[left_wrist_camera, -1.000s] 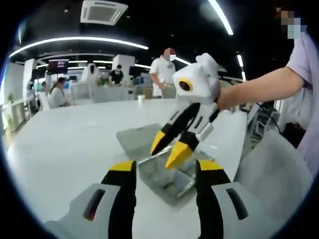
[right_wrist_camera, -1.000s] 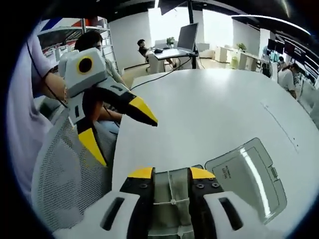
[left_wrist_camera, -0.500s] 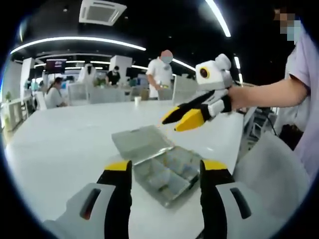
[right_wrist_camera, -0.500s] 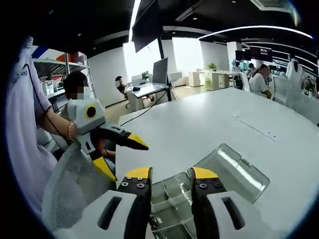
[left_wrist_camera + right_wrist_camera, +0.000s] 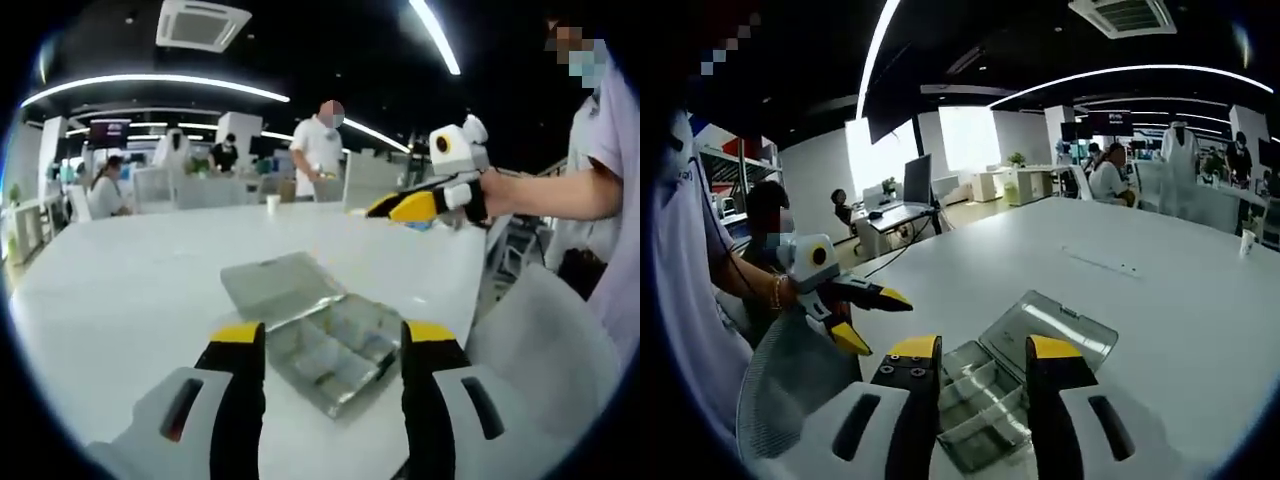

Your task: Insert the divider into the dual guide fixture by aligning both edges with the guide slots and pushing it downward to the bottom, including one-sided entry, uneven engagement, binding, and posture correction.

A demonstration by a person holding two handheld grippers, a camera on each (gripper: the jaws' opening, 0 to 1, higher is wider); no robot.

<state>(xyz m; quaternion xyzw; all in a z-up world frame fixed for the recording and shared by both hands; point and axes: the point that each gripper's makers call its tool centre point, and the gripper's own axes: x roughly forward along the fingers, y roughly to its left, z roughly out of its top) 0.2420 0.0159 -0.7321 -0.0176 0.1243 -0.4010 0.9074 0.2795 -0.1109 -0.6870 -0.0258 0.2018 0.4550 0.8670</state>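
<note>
The clear plastic compartment box lies on the white bench, lower centre of the left gripper view, with its hinged lid folded flat open toward the upper left. In the right gripper view the same box sits at lower centre, with its lid extending to the upper right. Thin partition walls split the tray into several cells. Whether one of these is the divider to be seated, and how deep it sits, cannot be told at this size.

The left gripper frames the box between its yellow-tipped jaws, which stand wide apart and hold nothing. It also appears at mid left of the right gripper view, jaws spread. The right gripper is likewise spread with the box between its tips, empty. In the left gripper view it is raised at upper right, well apart from the box, in the person's hand.

Handling judgement: the box and its partitions look light, thin-walled and smooth, so expect the tray to slide on the bench under side load. A divider of this type is likely stiff but brittle. Grip it at the middle of its top edge, keep it upright, and brace the tray wall with the other gripper. If one edge binds, lift slightly and level it before pressing down.
</note>
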